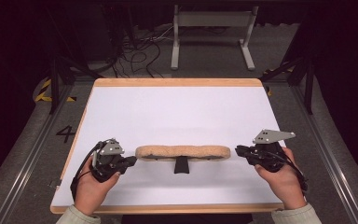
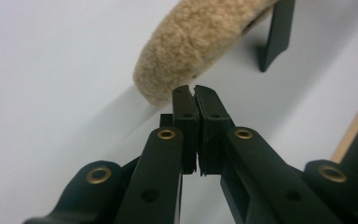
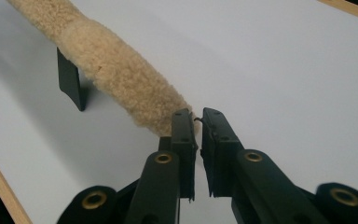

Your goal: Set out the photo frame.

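Jaws of the left gripper (image 2: 195, 91) stand pressed together, tip against tip, with nothing between them; in the left gripper view their tips sit just at the rounded end of a long fleecy tan pad (image 2: 186, 44), so near that I cannot tell whether they touch it. The jaws of the right gripper (image 3: 196, 114) are nearly closed, a thin slit left between them, and a fine thread-like wisp shows at the tips; whether they pinch any of the fleece I cannot tell. Their tips lie right at the other end of the pad (image 3: 116, 74).

From the high view, the pad (image 1: 182, 152) lies crosswise on the white counter (image 1: 177, 107), in its near half, raised off the surface on a short black stand (image 1: 181, 164) under its middle. The left gripper (image 1: 131, 161) points at the pad's left end, held in the person's left hand (image 1: 93, 183); the right gripper (image 1: 238, 150) points at the right end, held in the right hand (image 1: 283, 177). Each gripper carries a grey three-cornered plate on top. The counter has a pale wooden edge (image 1: 177, 82), and beyond it a grey metal frame (image 1: 212, 28) stands on the floor among loose cables (image 1: 137, 51)
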